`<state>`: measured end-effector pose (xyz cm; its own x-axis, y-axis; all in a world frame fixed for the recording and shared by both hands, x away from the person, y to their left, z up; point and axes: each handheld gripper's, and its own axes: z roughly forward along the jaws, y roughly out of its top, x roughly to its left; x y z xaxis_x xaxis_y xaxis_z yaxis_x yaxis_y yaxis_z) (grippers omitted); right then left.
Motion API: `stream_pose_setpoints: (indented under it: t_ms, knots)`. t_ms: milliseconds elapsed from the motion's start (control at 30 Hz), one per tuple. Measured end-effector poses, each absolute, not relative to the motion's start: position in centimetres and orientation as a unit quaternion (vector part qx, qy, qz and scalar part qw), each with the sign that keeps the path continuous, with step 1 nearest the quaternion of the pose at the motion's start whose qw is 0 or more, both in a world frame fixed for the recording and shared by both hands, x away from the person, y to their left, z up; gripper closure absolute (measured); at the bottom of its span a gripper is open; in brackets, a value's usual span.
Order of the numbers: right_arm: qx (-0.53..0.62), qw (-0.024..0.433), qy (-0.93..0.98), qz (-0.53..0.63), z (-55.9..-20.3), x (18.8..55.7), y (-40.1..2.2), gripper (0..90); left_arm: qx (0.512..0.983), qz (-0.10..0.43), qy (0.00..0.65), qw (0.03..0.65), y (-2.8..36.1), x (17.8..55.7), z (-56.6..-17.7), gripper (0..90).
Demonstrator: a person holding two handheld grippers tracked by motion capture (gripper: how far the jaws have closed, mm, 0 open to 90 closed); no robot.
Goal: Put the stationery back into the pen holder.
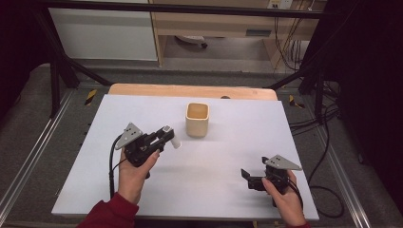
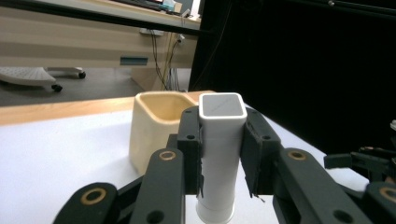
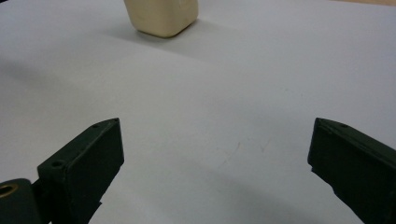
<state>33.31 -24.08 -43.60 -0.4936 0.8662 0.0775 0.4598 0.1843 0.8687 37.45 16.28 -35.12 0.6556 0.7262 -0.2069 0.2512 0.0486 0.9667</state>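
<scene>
White, smooth, rigid plastic square tube, likely light and slippery, sits clamped mid-body in the left gripper; the right gripper gapes empty.

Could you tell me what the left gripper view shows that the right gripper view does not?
Left gripper view alone: the left gripper shut on a white square tube, the cup's open mouth, and the wooden table edge. Right gripper view alone: the right gripper with fingers wide apart, nothing between them. Both: the cream cup and the white table sheet.
</scene>
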Motion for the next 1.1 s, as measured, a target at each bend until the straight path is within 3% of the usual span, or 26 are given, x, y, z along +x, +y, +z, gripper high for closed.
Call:
stream_pose_setpoints:
  t_ms: [533,767,1100]
  knots:
    - [0.446,0.214,0.753,0.434,-44.3,33.5,-22.9,4.0,0.680,0.175,0.344,0.624,11.6,41.5,-32.4,71.0]
    - [0.444,0.205,0.756,0.435,-44.4,33.5,-22.7,4.0,0.676,0.165,0.355,0.624,11.8,43.8,-31.3,71.1]
    - [0.443,0.218,0.751,0.438,-44.2,33.6,-22.9,4.1,0.677,0.200,0.357,0.612,12.4,46.4,-29.8,71.0]
